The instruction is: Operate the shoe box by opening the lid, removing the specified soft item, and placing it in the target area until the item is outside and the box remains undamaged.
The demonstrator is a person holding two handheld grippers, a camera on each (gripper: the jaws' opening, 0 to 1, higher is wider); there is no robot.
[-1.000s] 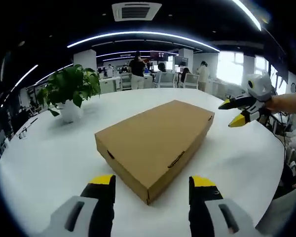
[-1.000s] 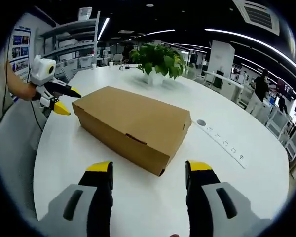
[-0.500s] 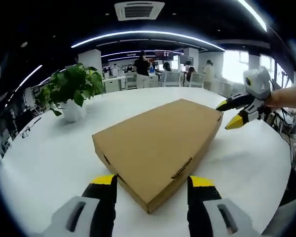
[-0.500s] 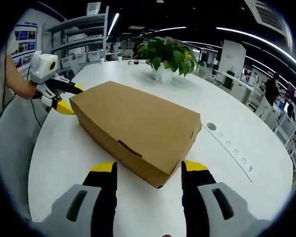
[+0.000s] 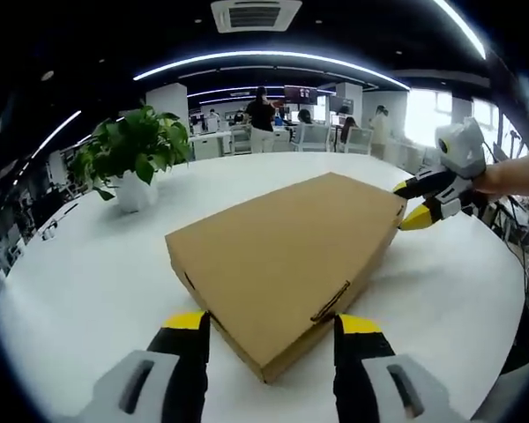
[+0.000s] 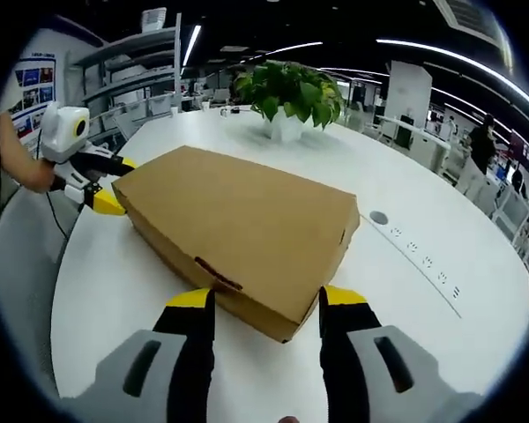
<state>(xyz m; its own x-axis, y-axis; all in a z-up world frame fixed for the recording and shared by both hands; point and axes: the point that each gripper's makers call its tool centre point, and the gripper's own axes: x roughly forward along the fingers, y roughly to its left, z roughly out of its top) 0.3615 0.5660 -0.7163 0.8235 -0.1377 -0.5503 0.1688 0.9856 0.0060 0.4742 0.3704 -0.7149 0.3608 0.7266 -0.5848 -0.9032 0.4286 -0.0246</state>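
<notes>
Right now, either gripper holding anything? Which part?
Nothing is held. The left gripper and right gripper are both open, each straddling a corner at opposite ends of the closed shoe box, jaws not clamped.

No legible text, label or brand on anything in view.

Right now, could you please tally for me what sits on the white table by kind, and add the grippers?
Cardboard shoe box: 1
Potted plant: 1
Grippers: 2, the left gripper and the right gripper
Total: 4
</notes>
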